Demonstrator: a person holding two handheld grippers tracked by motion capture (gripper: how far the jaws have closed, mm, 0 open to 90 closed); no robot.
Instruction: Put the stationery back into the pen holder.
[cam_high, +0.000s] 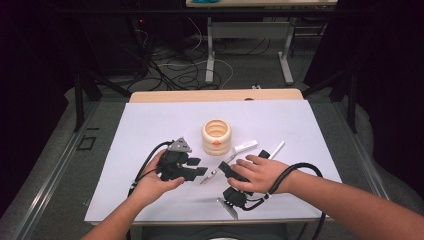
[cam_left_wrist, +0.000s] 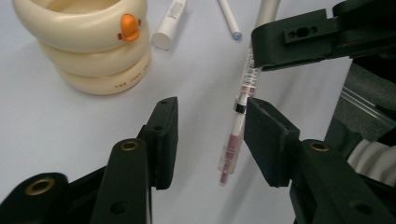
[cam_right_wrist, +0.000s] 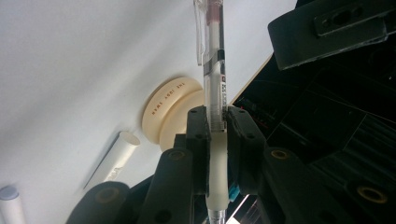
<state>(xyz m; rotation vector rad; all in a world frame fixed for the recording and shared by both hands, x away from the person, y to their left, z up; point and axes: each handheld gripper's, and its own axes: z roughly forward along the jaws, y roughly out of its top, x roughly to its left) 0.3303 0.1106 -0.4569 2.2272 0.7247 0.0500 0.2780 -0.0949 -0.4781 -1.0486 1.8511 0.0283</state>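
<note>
A clear pen with a red inner tube and a pale rubber grip (cam_right_wrist: 215, 70) is clamped between the pads of my right gripper (cam_right_wrist: 217, 126), which lies under the person's right hand (cam_high: 260, 172) low over the white table sheet. The pen (cam_high: 212, 173) points left toward my left gripper (cam_high: 202, 167). In the left gripper view the pen's clip end (cam_left_wrist: 236, 135) lies between the jaws of my left gripper (cam_left_wrist: 210, 135), close beside the right pad. The left pad stands well clear of it, so the jaws are open.
A cream ribbed ring-shaped holder with an orange duck bill (cam_high: 216, 136) stands mid-table just behind the grippers. A white tube (cam_high: 246, 146) and a white pen (cam_high: 276, 149) lie to its right. The sheet's front edge (cam_high: 200, 220) runs close below the hands.
</note>
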